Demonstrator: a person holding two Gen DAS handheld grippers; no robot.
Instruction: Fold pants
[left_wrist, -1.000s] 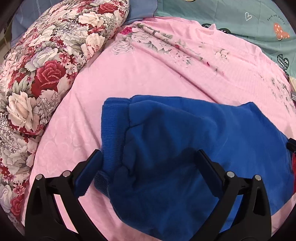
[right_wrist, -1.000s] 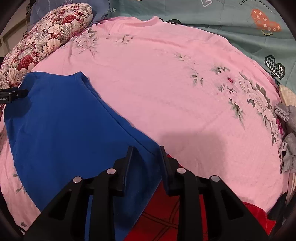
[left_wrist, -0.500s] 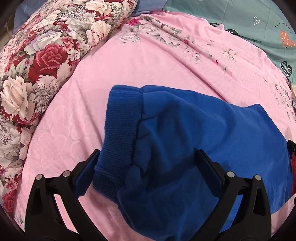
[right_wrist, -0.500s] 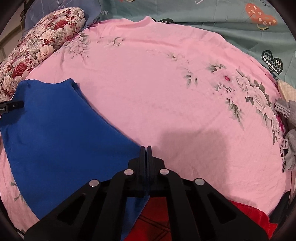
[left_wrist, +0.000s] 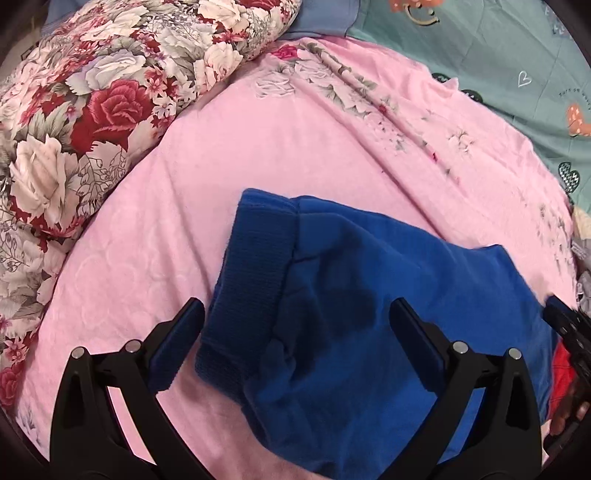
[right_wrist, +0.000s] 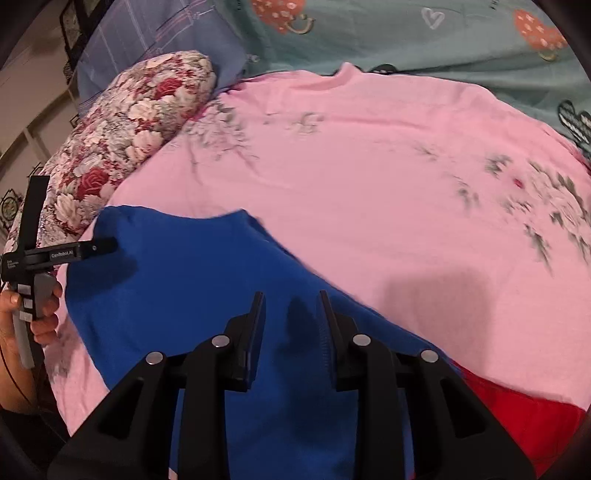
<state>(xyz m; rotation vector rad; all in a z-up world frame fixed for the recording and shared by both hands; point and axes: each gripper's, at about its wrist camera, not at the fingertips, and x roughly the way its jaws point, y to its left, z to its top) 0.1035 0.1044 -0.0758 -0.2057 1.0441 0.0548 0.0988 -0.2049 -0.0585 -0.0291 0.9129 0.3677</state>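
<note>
Blue pants (left_wrist: 369, 314) lie folded on the pink sheet (left_wrist: 258, 155), with a ribbed band (left_wrist: 255, 280) at their left end. My left gripper (left_wrist: 295, 332) hangs wide open just above that end, one finger beside the band and the other over the fabric, gripping nothing. In the right wrist view the pants (right_wrist: 166, 295) spread out below my right gripper (right_wrist: 291, 314). Its jaws are opening and stand a little apart above the cloth, with nothing pinched between them. A hand (right_wrist: 22, 310) holds the left gripper (right_wrist: 74, 251) at the pants' far left edge.
A floral pillow (left_wrist: 92, 110) lies to the left of the pants. A teal patterned blanket (right_wrist: 406, 40) covers the far side of the bed. Red cloth (right_wrist: 517, 413) lies under the pants' right end. Bare pink sheet (right_wrist: 369, 166) stretches beyond the pants.
My right gripper closed fully, then parted again and shifted left over the blue cloth. The left gripper stayed wide open and rolled slightly over the ribbed end.
</note>
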